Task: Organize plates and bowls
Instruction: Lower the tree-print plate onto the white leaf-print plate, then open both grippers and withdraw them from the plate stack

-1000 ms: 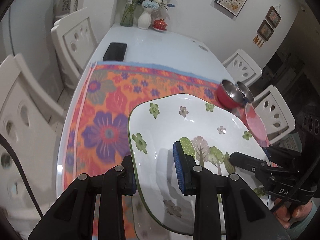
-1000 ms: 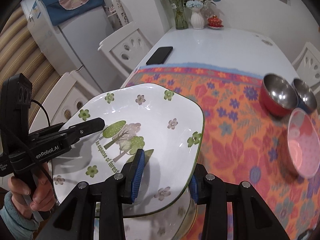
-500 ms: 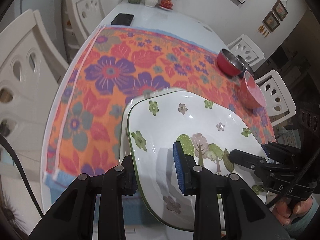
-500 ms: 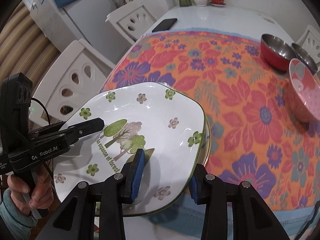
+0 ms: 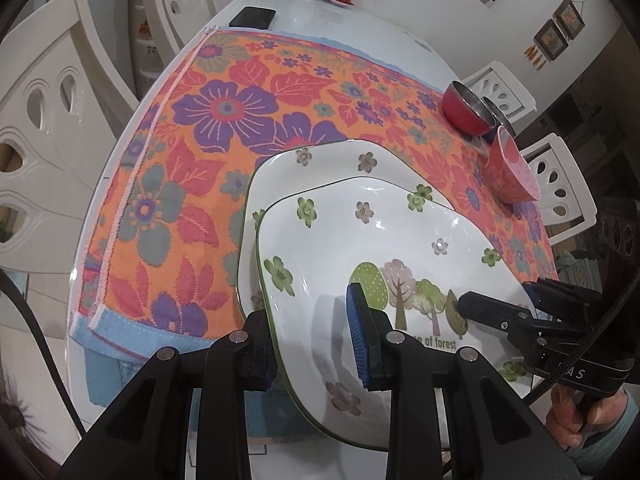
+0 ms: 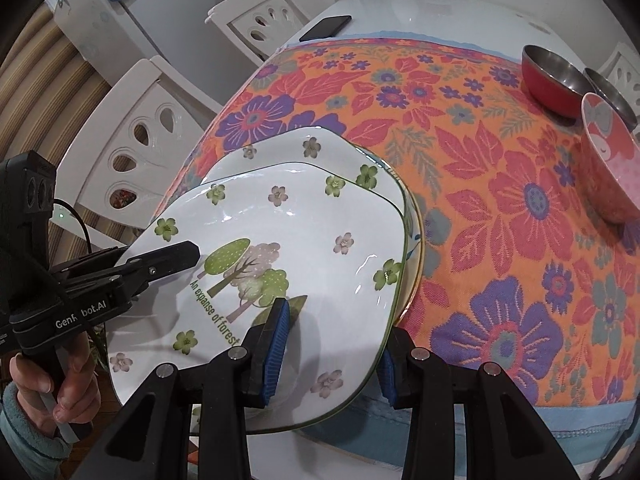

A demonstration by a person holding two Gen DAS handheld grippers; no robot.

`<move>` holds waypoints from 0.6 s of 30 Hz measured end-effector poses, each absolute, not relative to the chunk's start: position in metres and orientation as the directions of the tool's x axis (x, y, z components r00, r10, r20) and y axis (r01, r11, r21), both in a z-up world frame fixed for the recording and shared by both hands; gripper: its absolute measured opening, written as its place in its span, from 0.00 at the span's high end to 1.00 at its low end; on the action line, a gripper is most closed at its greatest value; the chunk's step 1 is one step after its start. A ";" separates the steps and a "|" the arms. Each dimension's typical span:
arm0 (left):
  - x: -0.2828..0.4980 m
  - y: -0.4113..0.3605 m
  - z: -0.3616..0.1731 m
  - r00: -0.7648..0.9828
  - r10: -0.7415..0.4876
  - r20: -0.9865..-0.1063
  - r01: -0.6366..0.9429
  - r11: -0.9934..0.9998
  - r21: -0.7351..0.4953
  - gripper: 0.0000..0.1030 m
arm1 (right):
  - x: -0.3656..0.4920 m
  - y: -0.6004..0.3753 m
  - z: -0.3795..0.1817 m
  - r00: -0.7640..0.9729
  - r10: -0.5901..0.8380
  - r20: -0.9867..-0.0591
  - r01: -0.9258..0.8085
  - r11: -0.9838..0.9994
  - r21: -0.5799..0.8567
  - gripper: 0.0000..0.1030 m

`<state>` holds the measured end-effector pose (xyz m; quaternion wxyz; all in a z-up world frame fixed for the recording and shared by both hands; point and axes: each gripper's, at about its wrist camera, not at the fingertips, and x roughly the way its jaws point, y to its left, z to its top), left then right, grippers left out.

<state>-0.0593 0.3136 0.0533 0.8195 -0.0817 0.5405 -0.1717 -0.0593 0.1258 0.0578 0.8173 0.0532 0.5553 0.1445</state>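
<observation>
Stacking: left gripper (image 5: 312,336) and right gripper (image 6: 328,348) both pinching tree plate (image 5: 400,248) over lower plate (image 5: 332,160); next, lowering toward 12 o'clock, then releasing.

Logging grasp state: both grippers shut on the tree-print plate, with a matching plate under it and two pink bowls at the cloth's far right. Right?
Nearly. There is one pink bowl, not two; the right wrist view shows two steel-lined bowls beside it. The rest holds.

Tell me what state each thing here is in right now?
Top plate: held at both edges above another plate.
Lower plate: lying on the cloth.
Left hand-held gripper: shut on top plate.
Right hand-held gripper: shut on top plate.
Pink bowl: upright, empty.
Red bowl: upright, empty.
</observation>
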 end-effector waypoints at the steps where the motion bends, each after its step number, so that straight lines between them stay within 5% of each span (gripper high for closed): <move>1: -0.059 0.313 0.053 0.355 -0.369 -0.859 0.195 0.928 -0.318 0.76 | -0.058 0.126 0.058 0.342 0.292 -0.893 -0.174 0.954 0.245 0.62; 18: -0.034 0.331 0.054 0.342 -0.389 -0.856 0.156 0.921 -0.356 0.75 | -0.054 0.130 0.043 0.299 0.252 -0.920 -0.139 0.966 0.220 0.63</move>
